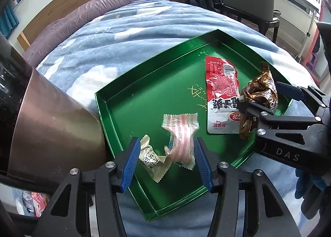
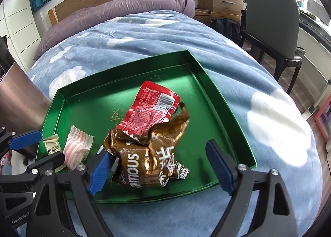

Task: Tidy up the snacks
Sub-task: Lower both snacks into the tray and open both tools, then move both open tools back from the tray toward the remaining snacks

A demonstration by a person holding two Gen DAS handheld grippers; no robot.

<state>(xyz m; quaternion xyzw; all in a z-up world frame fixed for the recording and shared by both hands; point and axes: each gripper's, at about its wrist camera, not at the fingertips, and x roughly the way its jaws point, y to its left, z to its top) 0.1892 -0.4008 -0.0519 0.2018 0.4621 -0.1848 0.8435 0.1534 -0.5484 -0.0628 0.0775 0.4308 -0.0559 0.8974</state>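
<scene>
1. Where the green tray (image 1: 128,100) rests on the blue cloud-print blanket (image 1: 103,36) of the bed, a metallic bin (image 1: 51,121) stands against its left edge.
2. Near the tray's front-left corner, the left gripper (image 1: 165,160) hangs with jaws parted around a cream wrapper (image 1: 152,160) and a pink-striped wrapper (image 1: 182,137); whether the pads touch them I cannot tell.
3. Toward the tray's right side lies a red-and-white snack packet (image 1: 222,92), printed back up.
4. Overlapping that packet's near end sits a crumpled brown wrapper (image 2: 153,154).
5. By the front-right edge, the right gripper (image 2: 161,168) spreads wide around the brown wrapper, its right pad clear of it.
</scene>
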